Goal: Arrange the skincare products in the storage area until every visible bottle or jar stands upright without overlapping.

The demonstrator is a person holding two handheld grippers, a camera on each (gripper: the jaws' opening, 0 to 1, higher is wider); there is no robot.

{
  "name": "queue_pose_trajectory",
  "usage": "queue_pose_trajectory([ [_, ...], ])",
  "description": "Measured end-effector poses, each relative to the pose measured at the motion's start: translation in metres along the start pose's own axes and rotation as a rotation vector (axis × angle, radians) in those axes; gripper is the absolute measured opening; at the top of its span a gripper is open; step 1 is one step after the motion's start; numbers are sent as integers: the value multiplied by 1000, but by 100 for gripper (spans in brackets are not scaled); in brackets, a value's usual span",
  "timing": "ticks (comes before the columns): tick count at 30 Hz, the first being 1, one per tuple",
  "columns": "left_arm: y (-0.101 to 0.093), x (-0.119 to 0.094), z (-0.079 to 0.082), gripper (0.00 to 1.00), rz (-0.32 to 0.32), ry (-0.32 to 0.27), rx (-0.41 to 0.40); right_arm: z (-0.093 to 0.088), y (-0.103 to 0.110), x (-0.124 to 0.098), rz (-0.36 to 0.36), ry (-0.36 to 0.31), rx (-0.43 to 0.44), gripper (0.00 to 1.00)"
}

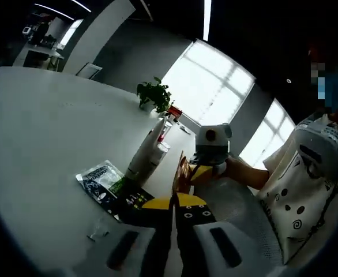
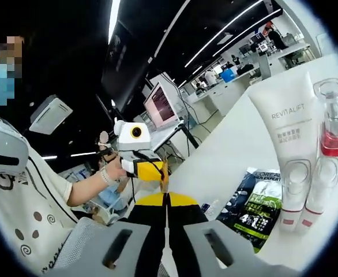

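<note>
A white Revitalift tube [image 2: 293, 144] and a clear bottle with a red middle [image 2: 329, 144] seem to stand side by side on the white table [image 2: 226, 156], cap ends down and touching. A dark sachet [image 2: 258, 202] lies flat in front of them. In the left gripper view the same tube [image 1: 145, 156], bottle [image 1: 164, 134] and sachet [image 1: 106, 183] are left of centre. My left gripper [image 1: 173, 203] is shut and empty, near the sachet. My right gripper [image 2: 166, 199] is shut too, with nothing in it. Each gripper also appears in the other's view: the right gripper [image 1: 193, 172], the left gripper [image 2: 153, 170].
A potted plant [image 1: 154, 94] stands far back on the table [image 1: 48, 133], whose near edge runs by the person's patterned white shirt [image 1: 293, 202]. A hand [image 2: 112, 170] holds the left gripper. Monitors [image 2: 160, 104] and desks lie behind.
</note>
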State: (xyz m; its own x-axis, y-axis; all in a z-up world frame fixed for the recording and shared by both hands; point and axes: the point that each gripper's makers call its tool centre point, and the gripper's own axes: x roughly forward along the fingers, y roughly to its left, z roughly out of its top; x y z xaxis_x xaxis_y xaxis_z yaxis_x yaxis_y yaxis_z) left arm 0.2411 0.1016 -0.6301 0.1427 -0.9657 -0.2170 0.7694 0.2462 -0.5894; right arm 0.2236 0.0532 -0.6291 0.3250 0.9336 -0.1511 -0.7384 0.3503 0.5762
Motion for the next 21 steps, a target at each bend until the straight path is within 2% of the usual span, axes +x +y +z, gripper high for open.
queue_pose_trajectory([
  [1,-3,0,4,0,-21,-33,-46,1,0,0,5,-7,8,1],
  [2,-2,-1,4,0,-21,-36,-62,3,0,1,10,-19,28,1],
  [6,1,-1,1,0,2,-24,-37,-2,-5,6,-8,-4,41,1],
  [12,7,-6,7,0,27,-53,-38,-7,-6,14,-17,11,61,1],
  [16,12,-7,7,0,44,-52,-26,-13,-11,20,-48,33,82,1],
  [21,24,-10,6,0,108,-50,-31,-17,-16,27,-81,46,82,1],
])
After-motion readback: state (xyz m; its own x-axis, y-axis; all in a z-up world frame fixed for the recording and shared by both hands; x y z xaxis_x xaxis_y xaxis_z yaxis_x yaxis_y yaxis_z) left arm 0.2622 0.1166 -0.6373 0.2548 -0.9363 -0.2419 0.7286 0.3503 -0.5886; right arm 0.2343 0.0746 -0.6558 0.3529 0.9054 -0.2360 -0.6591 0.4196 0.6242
